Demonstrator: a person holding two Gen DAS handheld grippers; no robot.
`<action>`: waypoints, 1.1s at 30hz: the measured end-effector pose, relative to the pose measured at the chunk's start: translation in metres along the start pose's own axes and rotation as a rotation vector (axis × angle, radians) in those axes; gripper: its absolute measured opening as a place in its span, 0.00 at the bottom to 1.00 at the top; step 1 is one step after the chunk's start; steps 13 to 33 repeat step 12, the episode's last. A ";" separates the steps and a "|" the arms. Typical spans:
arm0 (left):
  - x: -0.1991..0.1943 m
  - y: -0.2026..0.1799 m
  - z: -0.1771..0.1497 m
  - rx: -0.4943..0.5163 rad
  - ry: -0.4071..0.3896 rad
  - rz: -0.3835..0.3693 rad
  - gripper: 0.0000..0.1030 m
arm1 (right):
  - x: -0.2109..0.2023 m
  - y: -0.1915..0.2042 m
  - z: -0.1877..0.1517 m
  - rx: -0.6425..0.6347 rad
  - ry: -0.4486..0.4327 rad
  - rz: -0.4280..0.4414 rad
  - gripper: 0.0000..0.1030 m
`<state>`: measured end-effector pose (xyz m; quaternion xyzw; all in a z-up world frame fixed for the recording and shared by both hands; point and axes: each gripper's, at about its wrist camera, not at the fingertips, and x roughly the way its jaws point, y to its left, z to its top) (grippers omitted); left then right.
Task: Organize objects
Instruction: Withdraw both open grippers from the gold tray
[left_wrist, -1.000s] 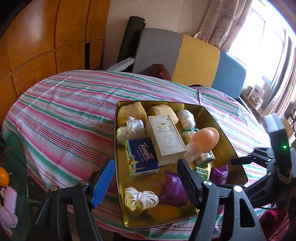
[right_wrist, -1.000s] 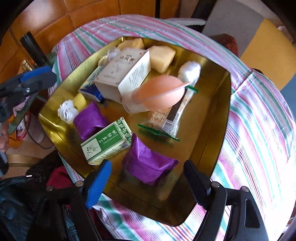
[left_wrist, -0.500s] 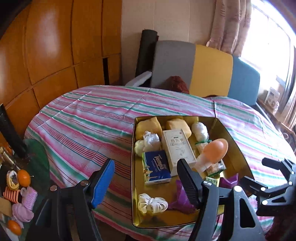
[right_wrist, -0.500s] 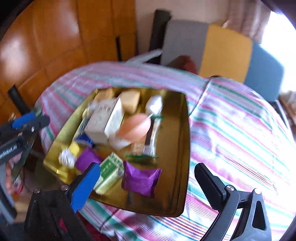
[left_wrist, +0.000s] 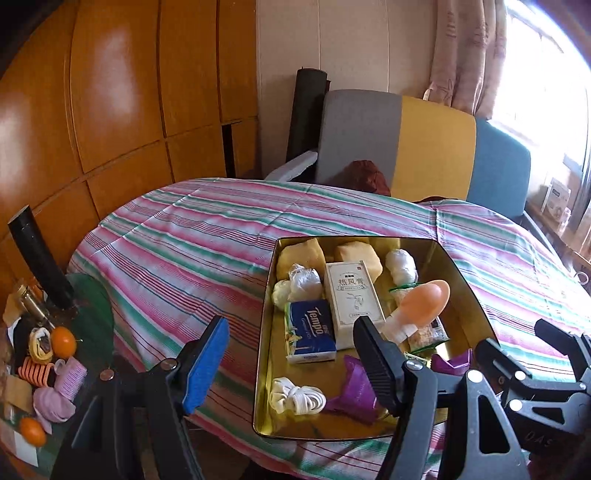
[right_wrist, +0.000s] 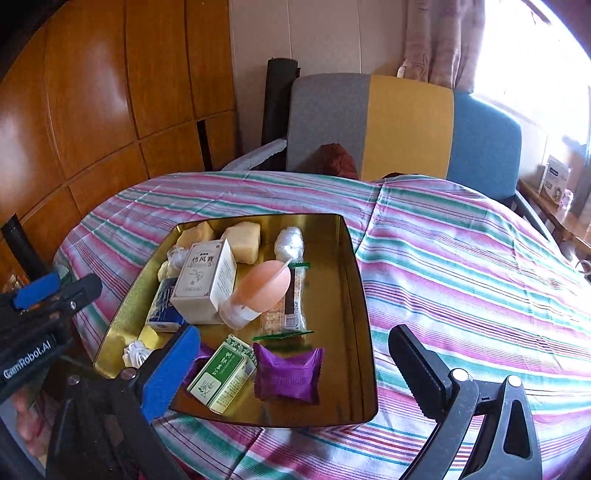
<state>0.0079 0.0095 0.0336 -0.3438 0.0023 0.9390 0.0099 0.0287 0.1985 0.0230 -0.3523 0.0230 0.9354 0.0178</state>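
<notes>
I see both my left gripper (left_wrist: 291, 354) and right gripper (right_wrist: 291, 365) gaping empty just short of the shallow gold metal tray (right_wrist: 364, 295), where the purple foil packet (right_wrist: 288, 374) lies, apparently flat, near its front rim.

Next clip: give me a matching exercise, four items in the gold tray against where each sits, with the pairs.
Items:
1. blue Tempo tissue pack
2. purple foil sachet
3. coiled white cord
4. peach bulb-shaped bottle

Places in the gold metal tray, right wrist view:
A. near left corner
B. middle, leaning on the cream carton
C. near edge, right of the green box
D. left side, beyond the cord

Pairs: 1-D, 2-C, 3-A, 4-B
</notes>
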 end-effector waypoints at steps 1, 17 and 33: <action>0.000 0.000 -0.001 0.000 -0.003 0.000 0.69 | 0.001 0.000 0.000 0.003 -0.002 -0.003 1.00; -0.001 -0.001 -0.001 0.001 -0.032 -0.012 0.59 | 0.003 0.006 0.003 -0.008 -0.001 -0.001 1.00; -0.001 -0.001 -0.001 0.001 -0.032 -0.012 0.59 | 0.003 0.006 0.003 -0.008 -0.001 -0.001 1.00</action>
